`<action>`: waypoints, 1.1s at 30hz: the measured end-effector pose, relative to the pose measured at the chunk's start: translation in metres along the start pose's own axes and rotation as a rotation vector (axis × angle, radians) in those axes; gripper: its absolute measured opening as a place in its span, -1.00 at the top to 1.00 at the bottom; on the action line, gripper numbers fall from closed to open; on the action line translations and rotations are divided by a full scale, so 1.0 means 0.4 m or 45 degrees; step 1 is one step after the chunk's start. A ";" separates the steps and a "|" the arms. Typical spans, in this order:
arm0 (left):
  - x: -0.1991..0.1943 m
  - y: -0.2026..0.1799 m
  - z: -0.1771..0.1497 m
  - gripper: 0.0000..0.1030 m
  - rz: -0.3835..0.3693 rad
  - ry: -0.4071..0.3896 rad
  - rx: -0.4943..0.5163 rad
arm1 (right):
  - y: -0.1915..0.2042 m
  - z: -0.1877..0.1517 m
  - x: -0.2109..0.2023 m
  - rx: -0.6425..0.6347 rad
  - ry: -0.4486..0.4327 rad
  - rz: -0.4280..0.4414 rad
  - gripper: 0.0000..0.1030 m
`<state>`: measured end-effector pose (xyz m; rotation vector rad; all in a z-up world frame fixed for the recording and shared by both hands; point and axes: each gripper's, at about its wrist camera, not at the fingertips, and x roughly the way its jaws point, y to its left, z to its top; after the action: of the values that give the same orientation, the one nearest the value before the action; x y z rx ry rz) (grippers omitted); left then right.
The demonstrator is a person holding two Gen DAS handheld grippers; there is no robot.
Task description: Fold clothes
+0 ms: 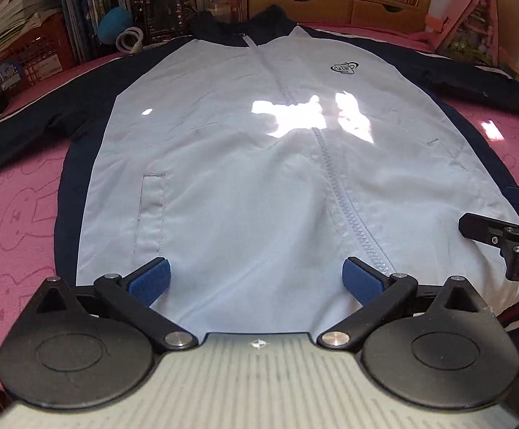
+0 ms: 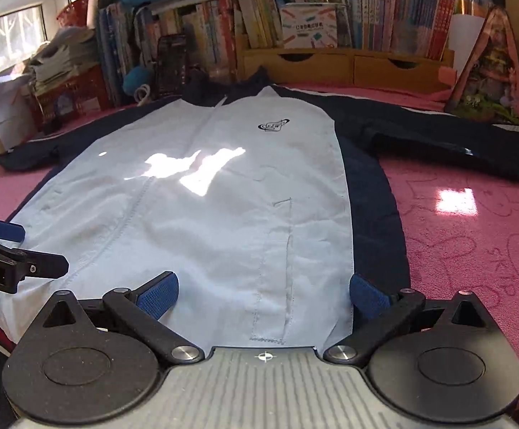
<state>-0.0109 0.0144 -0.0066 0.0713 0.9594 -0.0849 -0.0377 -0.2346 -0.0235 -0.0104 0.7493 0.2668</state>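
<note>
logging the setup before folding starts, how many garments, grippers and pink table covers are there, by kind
jacket: 1, light blue front with navy sleeves, laid flat and zipped
grippers: 2, left gripper and right gripper, both open over the hem
pink cover: 1
total: 4

I find the left gripper point(image 1: 255, 280) with fingers point(image 1: 151, 281) spread wide, nothing between them. The right gripper point(image 2: 263, 291) likewise stands spread, fingers point(image 2: 159, 295) apart, level beside its partner.
</note>
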 end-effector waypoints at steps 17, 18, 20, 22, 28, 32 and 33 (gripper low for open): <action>0.012 -0.010 -0.020 -1.00 0.034 -0.045 0.000 | 0.042 -0.042 0.011 -0.036 -0.073 -0.111 -1.00; 0.012 -0.009 -0.019 -1.00 0.034 -0.044 -0.001 | 0.041 -0.041 0.011 -0.036 -0.071 -0.111 -1.00; 0.012 -0.008 -0.016 -1.00 0.032 -0.038 -0.006 | 0.041 -0.042 0.011 -0.036 -0.071 -0.111 -1.00; 0.010 -0.004 -0.006 -1.00 0.017 -0.023 -0.014 | 0.039 -0.043 0.010 -0.036 -0.075 -0.110 -1.00; -0.002 0.013 0.056 -1.00 -0.100 -0.032 -0.047 | 0.045 -0.053 0.009 -0.011 -0.111 -0.129 -1.00; 0.005 0.009 0.103 -1.00 -0.077 -0.041 -0.050 | 0.037 -0.058 0.006 -0.032 -0.130 -0.105 -1.00; 0.010 0.007 0.112 -1.00 -0.081 -0.037 -0.053 | 0.034 -0.061 0.004 -0.030 -0.141 -0.100 -1.00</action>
<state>0.0282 0.0125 0.0161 0.0010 0.9342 -0.1241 -0.0563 -0.2235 -0.0414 -0.0470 0.6339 0.2001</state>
